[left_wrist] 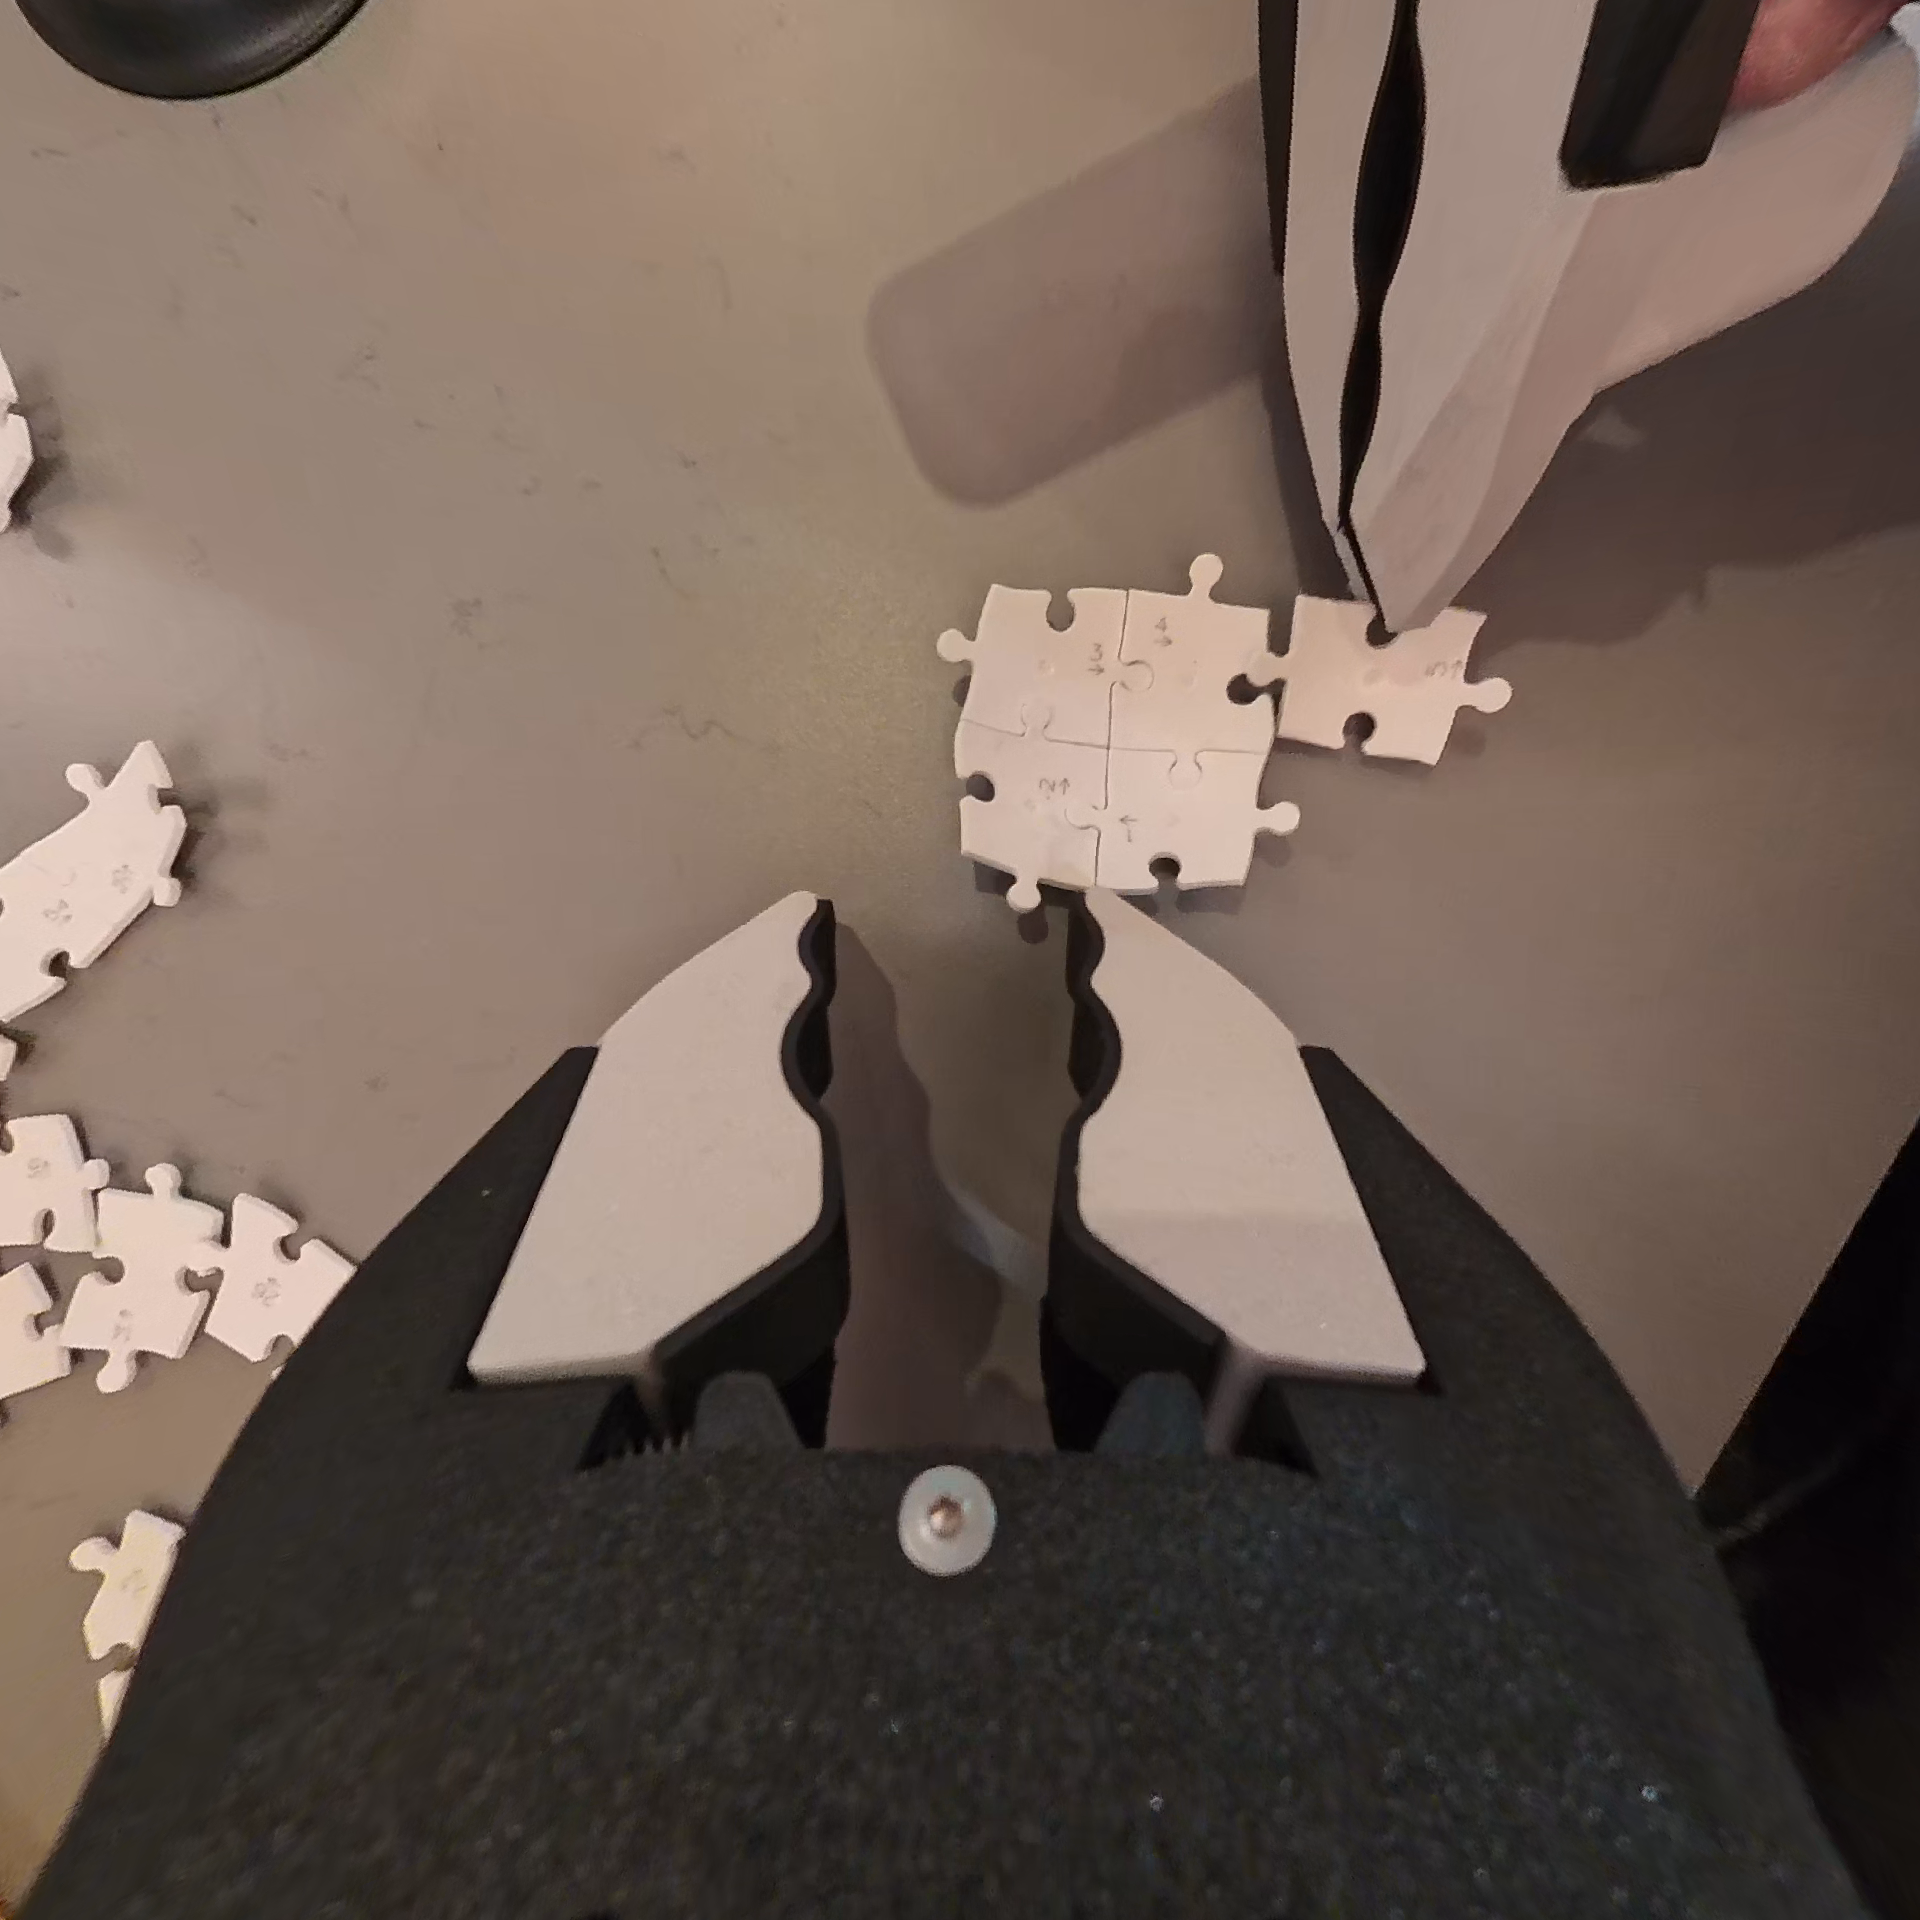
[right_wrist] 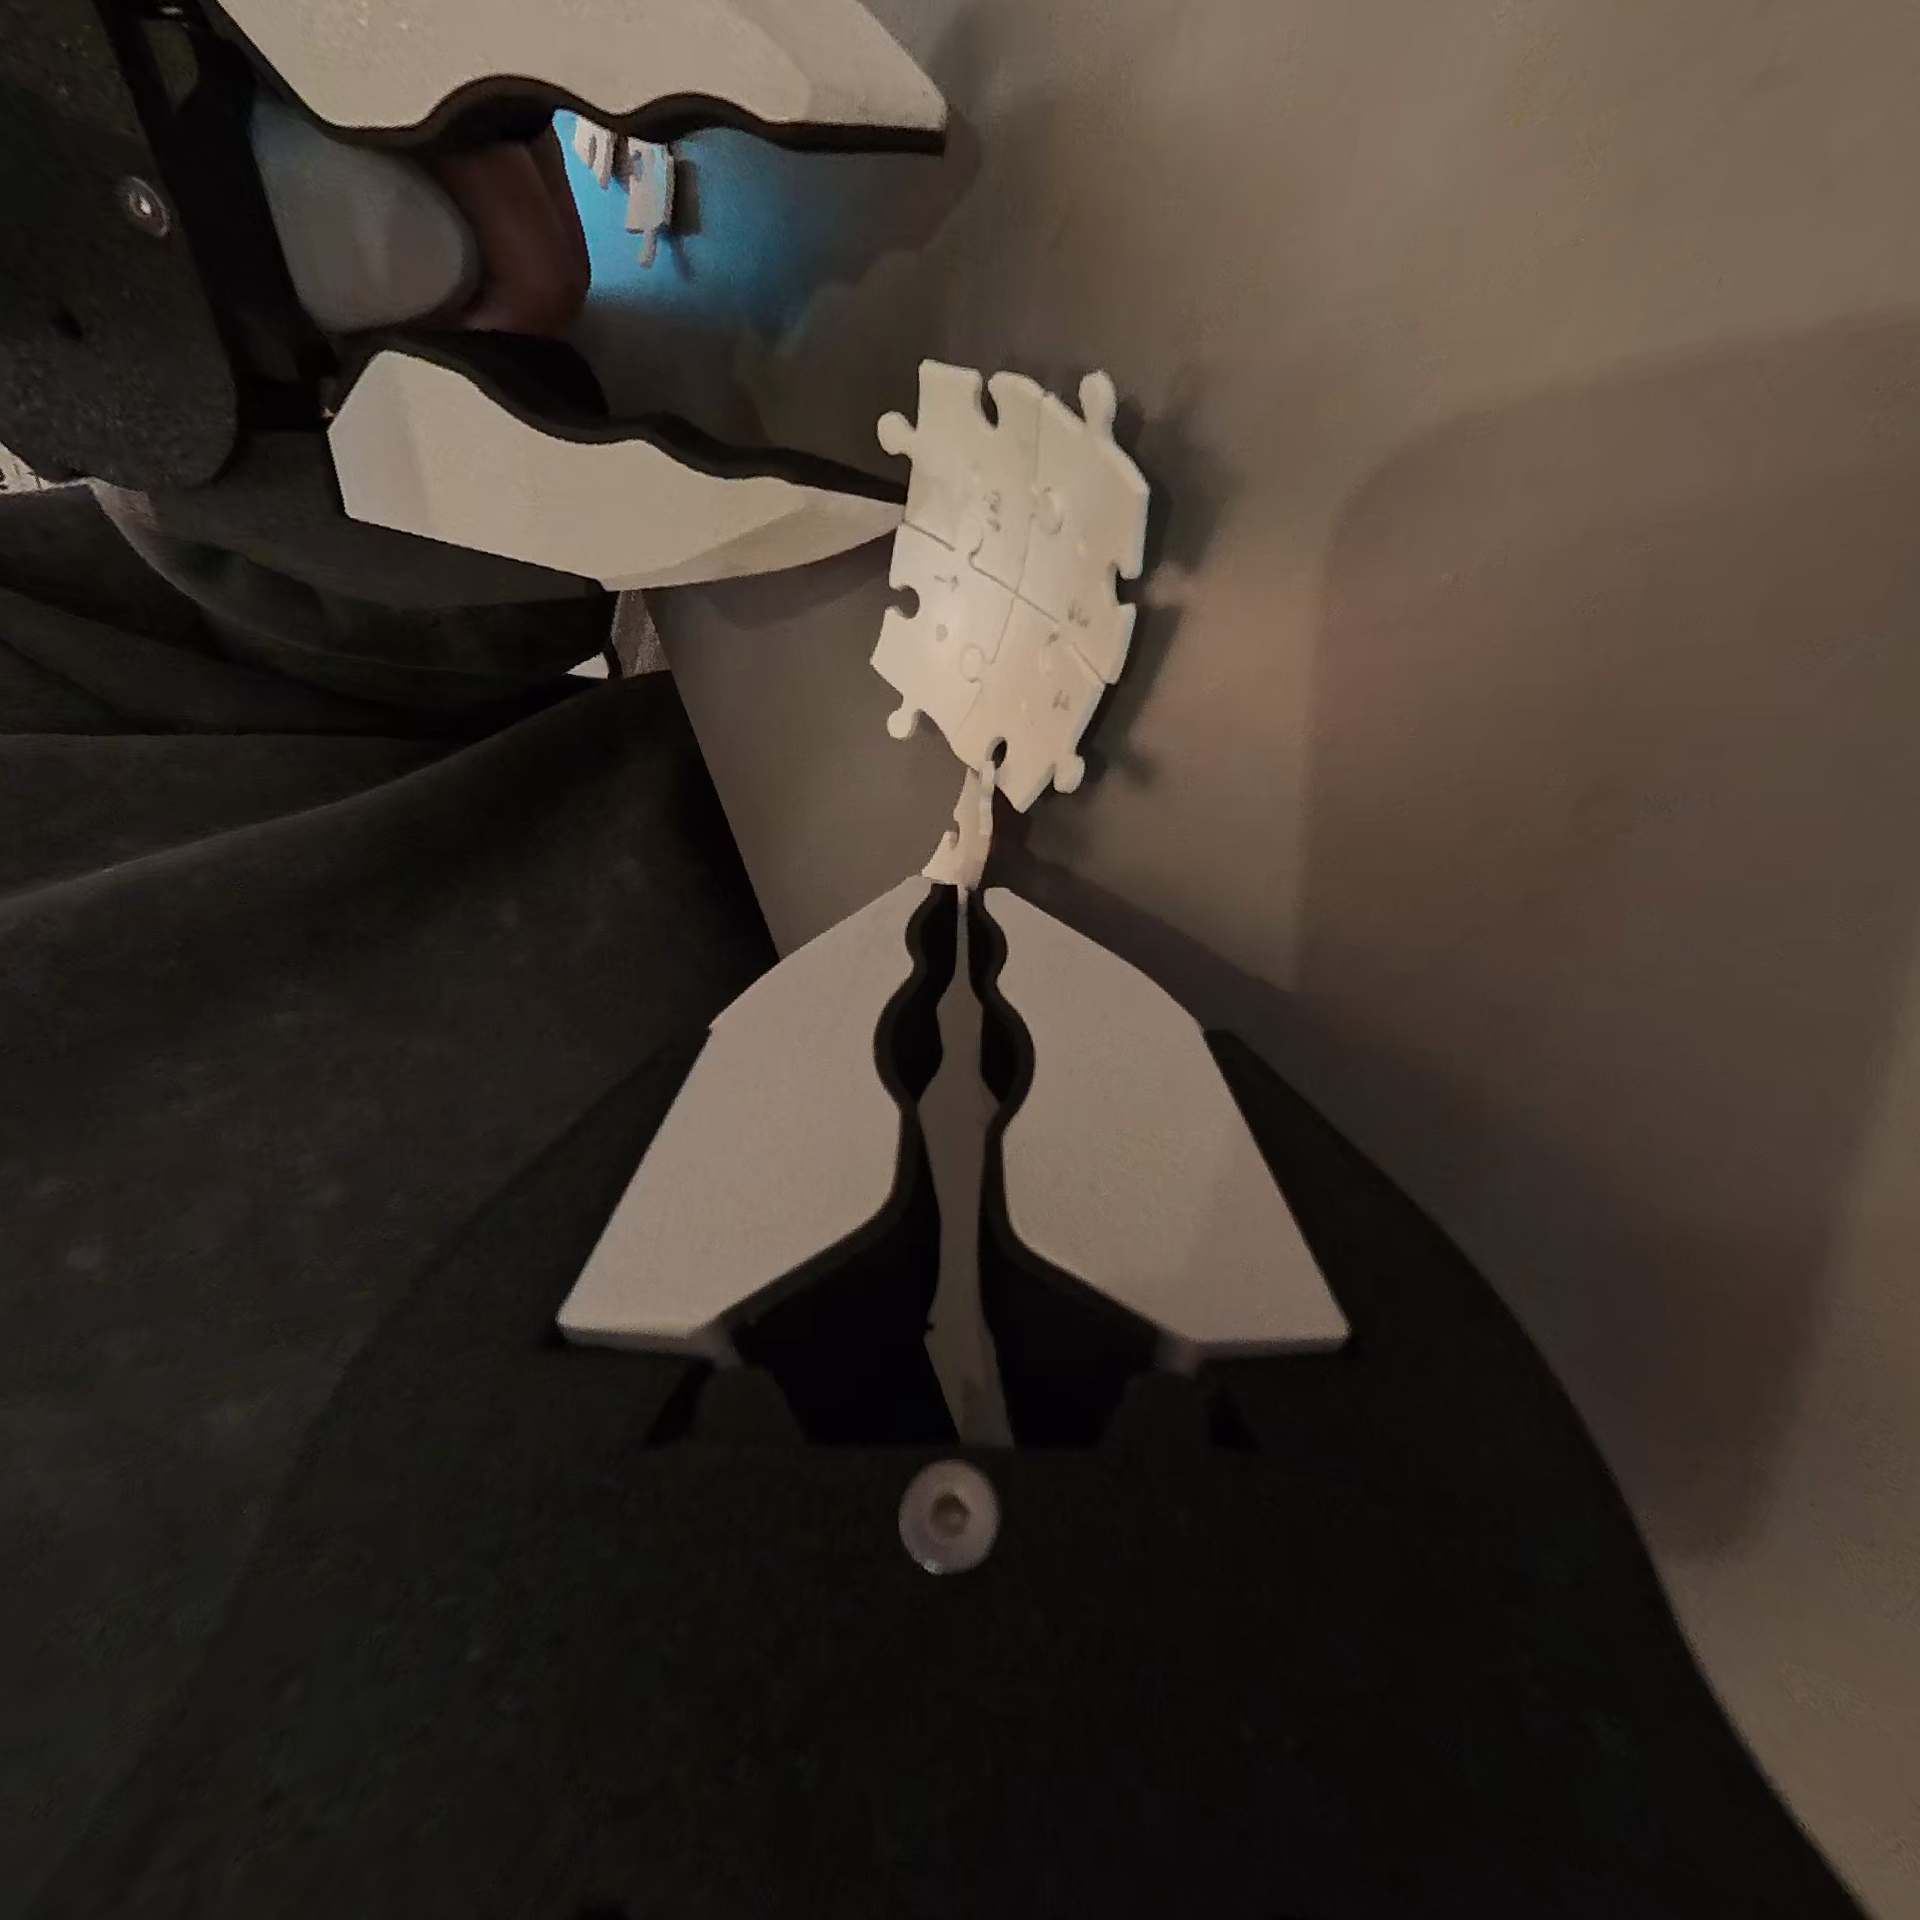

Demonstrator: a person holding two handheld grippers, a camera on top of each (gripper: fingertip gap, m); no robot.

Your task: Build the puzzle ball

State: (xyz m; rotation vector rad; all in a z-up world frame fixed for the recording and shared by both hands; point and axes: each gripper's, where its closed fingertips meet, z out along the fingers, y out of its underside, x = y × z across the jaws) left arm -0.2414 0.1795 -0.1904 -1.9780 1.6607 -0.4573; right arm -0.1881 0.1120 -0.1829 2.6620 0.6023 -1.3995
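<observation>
Four white puzzle pieces sit locked together as a joined block (left_wrist: 1117,748) right of centre in the left wrist view, lying on the grey table (left_wrist: 520,468). A fifth piece (left_wrist: 1382,681) touches the block's upper right side, its tab at the block's notch, and the right gripper (left_wrist: 1371,608) comes down from the upper right corner of that frame with its fingers pinched on the piece's far edge. In the right wrist view the same piece appears edge-on just above centre, clamped at the tips of the right gripper's nearly closed fingers (right_wrist: 1091,1039), and it meets the lower edge of the joined block, which lies above centre.

The left gripper (left_wrist: 951,920) fills the lower half of its own view with its fingers (left_wrist: 707,1143) spread apart and nothing between them; the right-hand fingertip is at the block's near edge, though contact cannot be told for sure. In the right wrist view, that gripper enters from the upper left, one fingertip at the block's left side.

Loose pieces (left_wrist: 156,1278) lie scattered along the left edge of the left wrist view, including a curved joined strip (left_wrist: 94,883) at mid-left. A dark round object (left_wrist: 197,42) sits in the upper left corner.
</observation>
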